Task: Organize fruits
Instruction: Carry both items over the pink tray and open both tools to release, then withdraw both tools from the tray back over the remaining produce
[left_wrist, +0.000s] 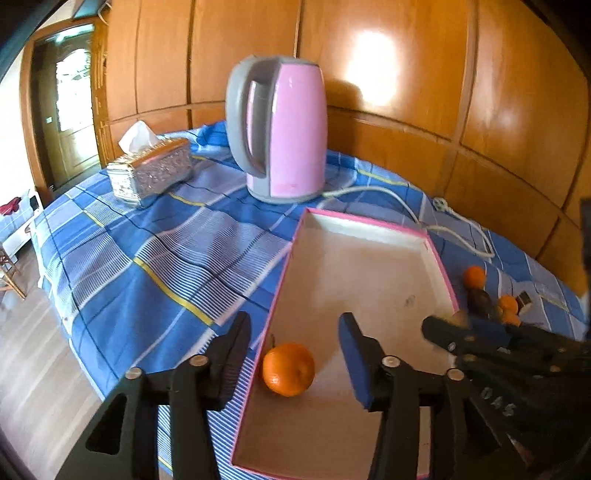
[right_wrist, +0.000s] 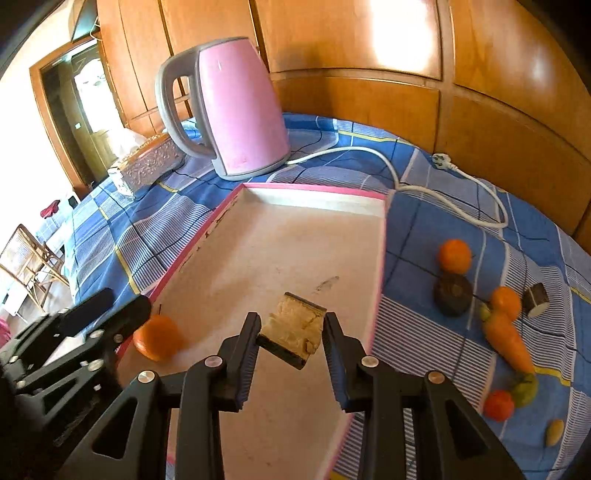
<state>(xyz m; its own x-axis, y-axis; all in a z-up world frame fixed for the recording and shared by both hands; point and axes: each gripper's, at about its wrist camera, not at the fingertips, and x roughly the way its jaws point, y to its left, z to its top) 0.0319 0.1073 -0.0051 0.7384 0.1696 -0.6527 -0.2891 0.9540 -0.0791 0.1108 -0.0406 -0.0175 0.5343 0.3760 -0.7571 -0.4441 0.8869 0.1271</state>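
Surface: a table under a blue plaid cloth (left_wrist: 155, 258), set against a wood-panelled wall (left_wrist: 388, 55); a doorway (left_wrist: 70, 103) stands far left. A pink-rimmed tray (right_wrist: 382, 236) lies centre, with a pink kettle (left_wrist: 284, 129) and a tissue box (left_wrist: 151, 170) beyond it.

Left gripper (left_wrist: 295, 347): jaws apart, one finger outside the tray's left rim, an orange (left_wrist: 289, 368) resting free inside. Right gripper (right_wrist: 291, 332): closed on a flat tan piece with dark edges (right_wrist: 295, 332) above the tray floor.

More fruit (right_wrist: 455, 255) lies right of the tray. The kettle's cord (right_wrist: 480, 192) loops far right.
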